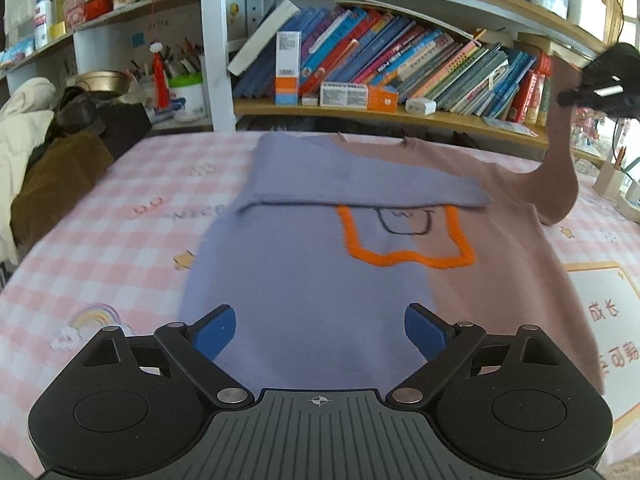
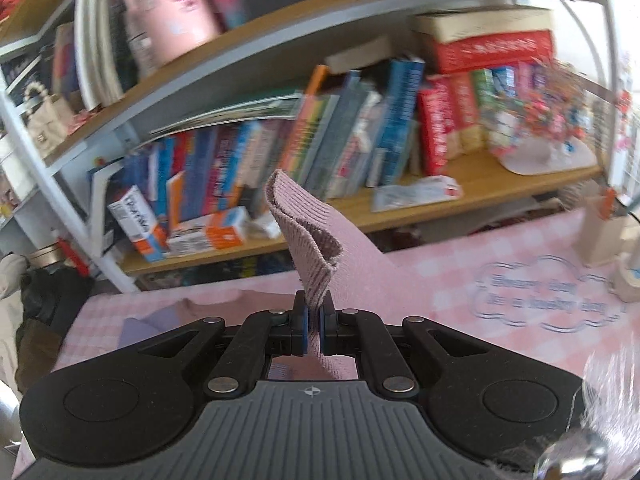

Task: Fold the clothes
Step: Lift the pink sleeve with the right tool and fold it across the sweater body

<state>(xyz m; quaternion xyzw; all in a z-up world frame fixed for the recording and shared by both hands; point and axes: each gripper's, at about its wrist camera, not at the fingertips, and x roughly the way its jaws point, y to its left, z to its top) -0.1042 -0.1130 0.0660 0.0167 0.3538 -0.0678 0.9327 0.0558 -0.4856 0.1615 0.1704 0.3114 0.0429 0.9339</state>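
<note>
While your left gripper (image 1: 320,332) hangs above the near hem of the sweater (image 1: 304,280), its blue pads (image 1: 214,330) stand spread wide with nothing between them. You have the sweater lying flat on the pink checked tablecloth (image 1: 120,200), lilac on its left half and dusty pink on its right, with an orange outline (image 1: 400,248) stitched across the chest. You can see the lilac sleeve (image 1: 352,184) already folded across the chest, its edge covering the top of that orange outline.

Your right gripper (image 2: 313,312) is pinching the ribbed cuff of the pink sleeve (image 2: 308,236), jaws pressed together on the fabric, and the cuff stands up past the fingertips and curls over. From your left wrist view, that pink sleeve rises from the sweater's shoulder at the right edge of the table up to the right gripper, well clear of the tablecloth.

Behind the table you face a wooden bookshelf (image 1: 400,114) packed with leaning books (image 1: 400,56). A heap of brown and cream clothing (image 1: 52,152) sits at the far left of the table, and a white printed card (image 1: 604,320) lies on the tablecloth just right of the sweater
</note>
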